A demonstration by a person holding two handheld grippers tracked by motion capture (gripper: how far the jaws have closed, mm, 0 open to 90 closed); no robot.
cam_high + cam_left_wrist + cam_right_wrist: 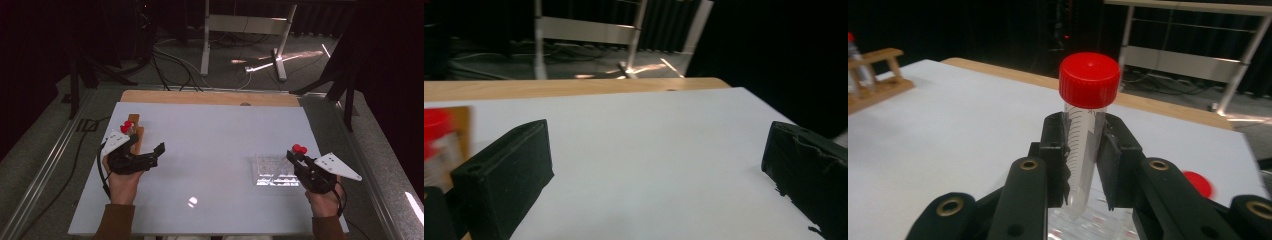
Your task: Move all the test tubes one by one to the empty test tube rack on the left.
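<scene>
My right gripper [1083, 165] is shut on a clear graduated tube [1080, 150] with a red screw cap [1089, 80], held upright just above a clear plastic tray [1098, 222]. In the high view this gripper [296, 159] is at the table's right, with the red cap [297, 148] at its tip and the clear tray [272, 171] just left of it. My left gripper [156, 155] hovers at the table's left with its jaws wide apart and nothing between them. In its own view the left gripper [656, 175] faces bare white tabletop.
A wooden tube rack [136, 126] holding a red-capped tube [126, 125] stands behind the left gripper, blurred at the left edge as the rack [461, 122]. A second red cap [1198, 183] shows beside the right jaws. The white board [210, 140] lies on a wooden table.
</scene>
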